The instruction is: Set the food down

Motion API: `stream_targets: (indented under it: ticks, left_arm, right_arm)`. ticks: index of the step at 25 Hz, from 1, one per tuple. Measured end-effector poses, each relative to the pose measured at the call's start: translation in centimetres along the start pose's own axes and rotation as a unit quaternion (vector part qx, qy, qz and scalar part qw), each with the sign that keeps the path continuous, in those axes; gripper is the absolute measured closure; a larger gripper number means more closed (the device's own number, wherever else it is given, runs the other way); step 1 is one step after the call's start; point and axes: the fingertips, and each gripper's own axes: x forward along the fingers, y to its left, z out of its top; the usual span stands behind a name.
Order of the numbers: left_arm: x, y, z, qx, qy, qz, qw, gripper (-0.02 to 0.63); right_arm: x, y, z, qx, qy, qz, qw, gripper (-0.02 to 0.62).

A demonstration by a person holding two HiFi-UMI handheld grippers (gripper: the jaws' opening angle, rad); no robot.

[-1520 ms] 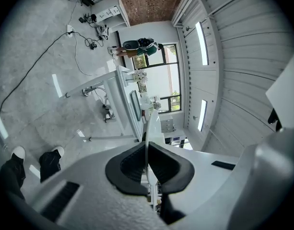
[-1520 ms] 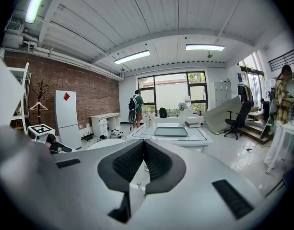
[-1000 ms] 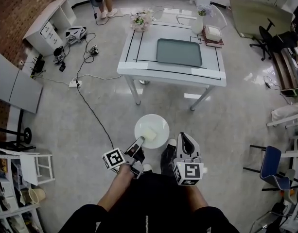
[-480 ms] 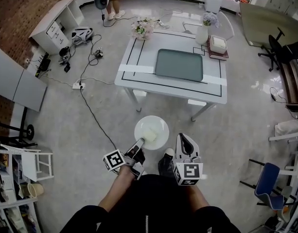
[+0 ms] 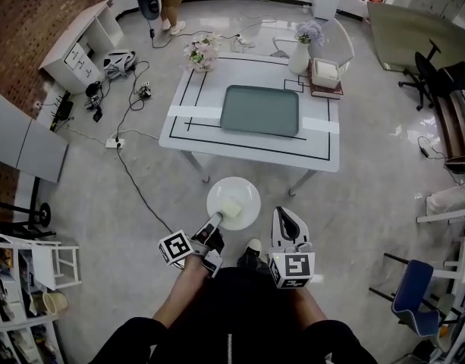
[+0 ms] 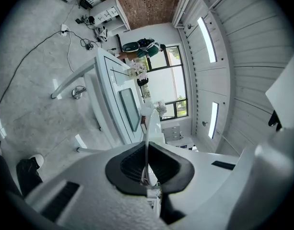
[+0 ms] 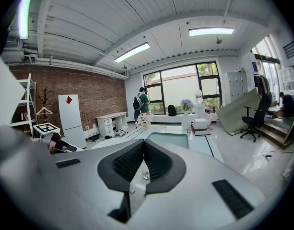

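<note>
Head view: the left gripper point(image 5: 216, 220) is clamped on the near rim of a round white plate point(image 5: 243, 190). The plate carries a pale, blocky piece of food point(image 5: 231, 208) and is held over the floor, just short of the white rectangular table point(image 5: 323, 146). A grey-green tray point(image 5: 260, 110) at the table's middle lies straight ahead. The right gripper point(image 5: 282, 212) hangs beside the plate, apart from it.

Left gripper view: the plate's thin edge sits pinched between the jaws, pointing at the table.

Right gripper view: the jaws are together and empty, so the set-down probably falls to the left gripper.
</note>
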Motion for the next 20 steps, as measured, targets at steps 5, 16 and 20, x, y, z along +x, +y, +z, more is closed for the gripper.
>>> stream_targets:
  ticks: [5,16,20]
  left_arm:
    - [3.4,-1.0,-1.6,0.013,0.018,0.003,0.9998,0.594]
    - [6.3,-1.3,-3.1,0.025,0.040,0.010,0.9988,0.594]
    - [7.7,-1.3,-3.7,0.025,0.056,0.004,0.9981,0.594]
  right_arm:
    - [-0.2,-4.0,0.3,0.007,-0.004,-0.012,1.000,0.586]
    - [-1.2,-6.4,-1.0,0.030,0.003,-0.030,0.999,0.586]
    - [-1.1,-7.4,-1.4,0.034,0.005,-0.040,0.999,0.586]
